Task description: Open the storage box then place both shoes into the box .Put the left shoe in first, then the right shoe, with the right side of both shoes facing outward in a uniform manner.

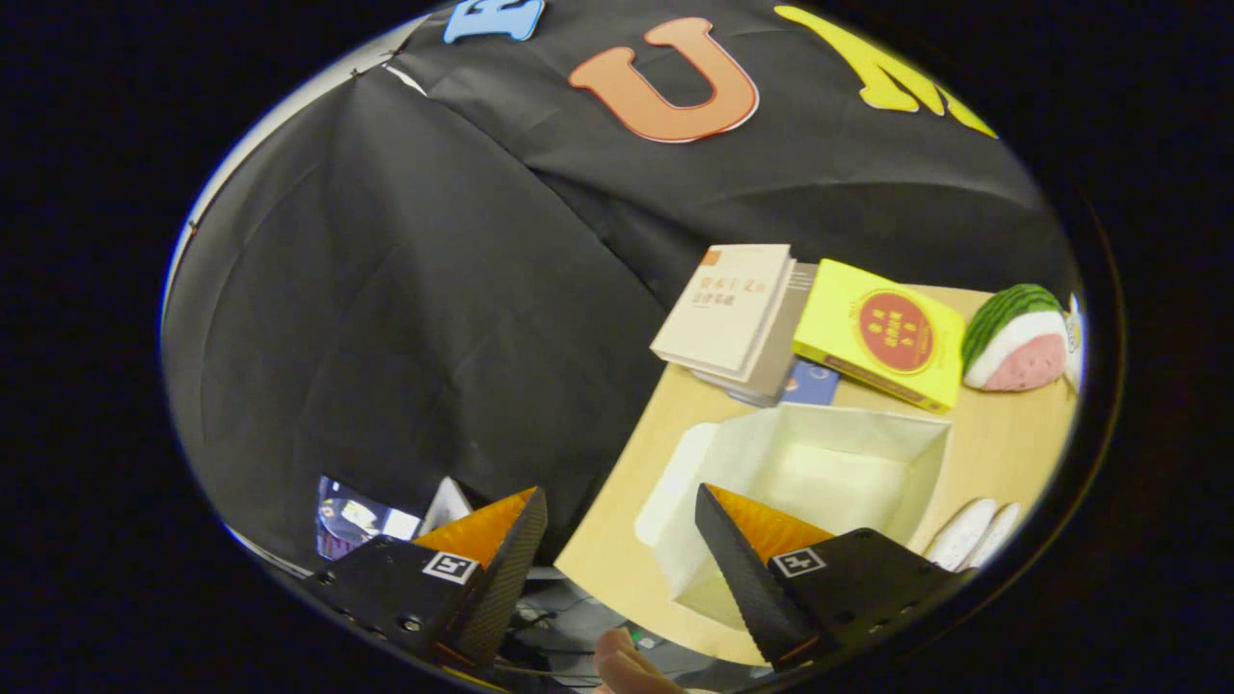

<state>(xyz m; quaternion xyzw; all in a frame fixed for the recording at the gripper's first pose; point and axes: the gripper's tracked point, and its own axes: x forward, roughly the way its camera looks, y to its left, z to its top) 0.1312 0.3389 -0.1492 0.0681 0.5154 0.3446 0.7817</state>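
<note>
Fingers of the gripper (622,549) stand wide apart and hold nothing, tilted over the edge of a wooden table (1003,453). Just ahead sits the white storage box (819,472), lid off and hollow showing, with white shoes (974,532) beside it. Beyond lie a cream book (723,306) and a yellow book (882,333) with Chinese print too small to read, then a watermelon-slice toy (1017,337).
</note>
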